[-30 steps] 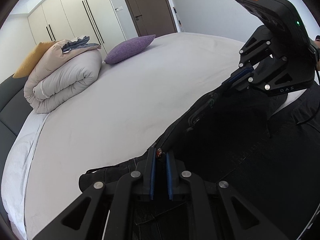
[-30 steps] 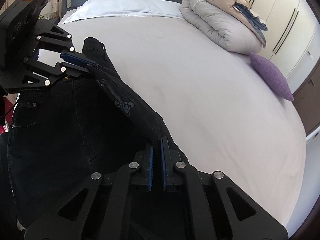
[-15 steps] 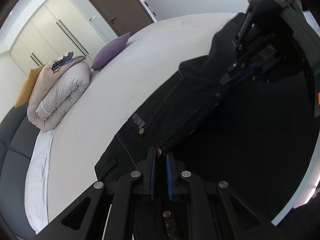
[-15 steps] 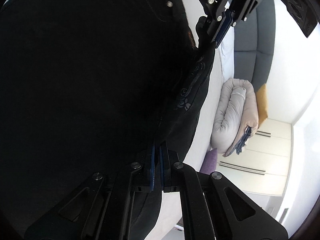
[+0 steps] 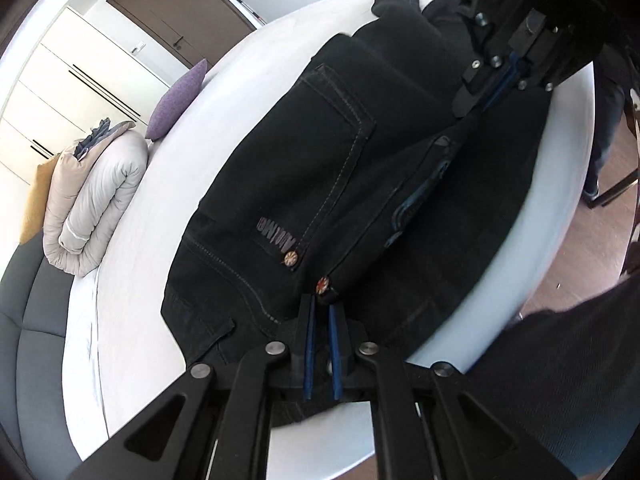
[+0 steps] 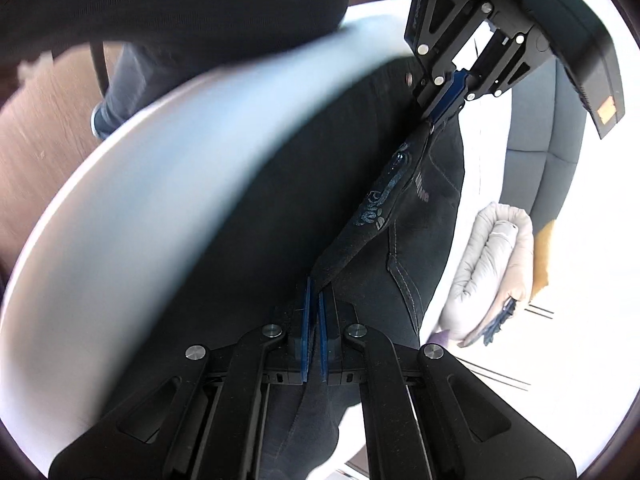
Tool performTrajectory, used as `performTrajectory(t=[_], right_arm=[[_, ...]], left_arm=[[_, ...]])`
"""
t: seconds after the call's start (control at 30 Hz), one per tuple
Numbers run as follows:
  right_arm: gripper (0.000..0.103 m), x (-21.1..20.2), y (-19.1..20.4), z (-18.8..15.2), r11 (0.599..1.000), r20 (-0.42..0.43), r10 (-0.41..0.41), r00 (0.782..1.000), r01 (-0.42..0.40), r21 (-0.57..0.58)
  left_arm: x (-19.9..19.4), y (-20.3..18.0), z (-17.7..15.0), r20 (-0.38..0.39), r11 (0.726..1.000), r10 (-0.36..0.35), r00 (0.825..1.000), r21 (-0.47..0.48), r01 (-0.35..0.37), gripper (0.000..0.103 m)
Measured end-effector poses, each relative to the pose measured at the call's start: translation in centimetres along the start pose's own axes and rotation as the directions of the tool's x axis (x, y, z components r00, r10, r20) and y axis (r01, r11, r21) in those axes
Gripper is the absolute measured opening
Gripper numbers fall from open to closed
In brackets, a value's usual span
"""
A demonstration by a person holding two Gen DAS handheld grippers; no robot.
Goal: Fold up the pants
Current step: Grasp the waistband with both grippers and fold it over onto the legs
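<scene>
Black jeans point(image 5: 320, 168) hang stretched above the white bed point(image 5: 132, 320), back pocket and rivets showing. My left gripper point(image 5: 320, 312) is shut on the waistband edge by a rivet. My right gripper point(image 6: 314, 292) is shut on the same upper edge further along, and the embroidered band point(image 6: 380, 208) runs taut between the two. The right gripper also shows in the left wrist view point(image 5: 500, 84); the left gripper shows in the right wrist view point(image 6: 444, 104). The jeans point(image 6: 280, 200) drape down toward the bed.
A rolled grey and beige duvet point(image 5: 92, 200) and a purple cushion point(image 5: 180, 100) lie at the far side of the bed. A dark headboard point(image 5: 28, 312) lies at the left. White wardrobes point(image 5: 52, 92), a brown door and wooden floor point(image 5: 600, 240) surround the bed.
Both grippers have lifted the jeans' waistband off the bed and swung around; the fabric now hangs stretched between them, turned to show the back pocket.
</scene>
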State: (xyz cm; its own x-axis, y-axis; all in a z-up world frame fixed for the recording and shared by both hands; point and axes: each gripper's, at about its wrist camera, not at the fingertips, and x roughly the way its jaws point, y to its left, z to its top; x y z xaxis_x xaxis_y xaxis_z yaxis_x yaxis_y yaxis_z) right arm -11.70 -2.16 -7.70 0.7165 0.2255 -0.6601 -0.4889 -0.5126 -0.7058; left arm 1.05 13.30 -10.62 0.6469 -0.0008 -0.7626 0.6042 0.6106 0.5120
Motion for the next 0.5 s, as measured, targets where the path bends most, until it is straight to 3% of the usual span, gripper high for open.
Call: performTrajectory(t=[0.27,0.5], right_arm=[[0.003,-2.5,0.6,3.4,0.995,0.039,0.010,0.999,-0.014,0.096],[0.003,-2.9,0.2,3.7,0.992,0.046,0.011,0.999,-0.016,0.126]], left_arm=[[0.0,2.0,-2.1,-0.032,0.997,0.030,0.999,-0.071,-0.032,0.003],[0.5,1.7,-2.8,-0.028,0.992,0.030,0.999,-0.119,-0.033,0.003]])
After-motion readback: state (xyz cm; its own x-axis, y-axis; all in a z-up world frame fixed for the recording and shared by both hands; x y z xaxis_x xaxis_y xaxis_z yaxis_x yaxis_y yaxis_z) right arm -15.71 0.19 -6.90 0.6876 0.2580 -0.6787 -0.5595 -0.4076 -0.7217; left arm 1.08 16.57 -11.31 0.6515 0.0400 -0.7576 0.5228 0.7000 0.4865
